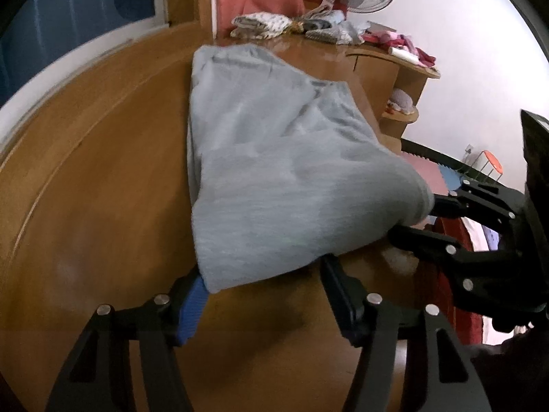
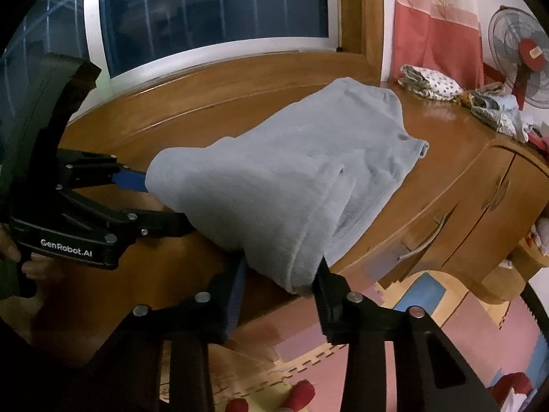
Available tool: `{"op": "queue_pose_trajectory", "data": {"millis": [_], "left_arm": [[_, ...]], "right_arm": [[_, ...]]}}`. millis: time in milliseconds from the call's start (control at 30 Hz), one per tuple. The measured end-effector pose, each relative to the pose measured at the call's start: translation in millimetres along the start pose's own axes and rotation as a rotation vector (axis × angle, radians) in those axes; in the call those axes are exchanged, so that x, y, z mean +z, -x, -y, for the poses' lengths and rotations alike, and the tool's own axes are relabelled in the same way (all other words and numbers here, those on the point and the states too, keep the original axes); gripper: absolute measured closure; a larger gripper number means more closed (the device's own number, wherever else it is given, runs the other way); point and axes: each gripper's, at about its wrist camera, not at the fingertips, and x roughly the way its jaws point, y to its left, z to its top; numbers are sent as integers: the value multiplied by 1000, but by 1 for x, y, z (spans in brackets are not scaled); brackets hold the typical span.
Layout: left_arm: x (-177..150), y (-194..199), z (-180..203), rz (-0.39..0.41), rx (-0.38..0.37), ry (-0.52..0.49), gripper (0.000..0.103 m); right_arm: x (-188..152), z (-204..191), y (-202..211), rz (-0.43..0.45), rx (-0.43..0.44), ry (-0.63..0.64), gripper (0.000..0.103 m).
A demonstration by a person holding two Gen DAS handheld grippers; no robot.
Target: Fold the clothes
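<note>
The wooden counter (image 2: 212, 103) carries the grey garment (image 2: 291, 171), which lies across its middle and hangs toward the near edge, already doubled over at least once, judging by the layered hem on its right side. That puts the folding partway done: one more fold and a flattening look to be left, and the loose heap of clothes (image 2: 497, 113) far beyond the garment at the counter's end appears to wait its turn. Left of the garment the wood is bare up to the window frame, giving wide room to swing cloth across; right of it the counter ends quickly at its drawer front, with floor mats below. The left claw (image 1: 264, 288) stands fairly wide at the garment's near-left corner, the cloth draped over its blue pad; whether it pinches cannot be told. The right claw (image 2: 281, 288), narrower, brackets the near-right corner, with cloth between the jaws, but a firm grip is not clear.
</note>
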Motion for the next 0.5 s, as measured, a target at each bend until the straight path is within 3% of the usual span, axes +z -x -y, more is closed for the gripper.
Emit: {"op": "queue_pose_trajectory", "data": {"millis": [500], "left_arm": [[22, 50, 1, 102, -56, -10, 44]], "right_arm": [[15, 5, 45, 65, 23, -22, 75]]}}
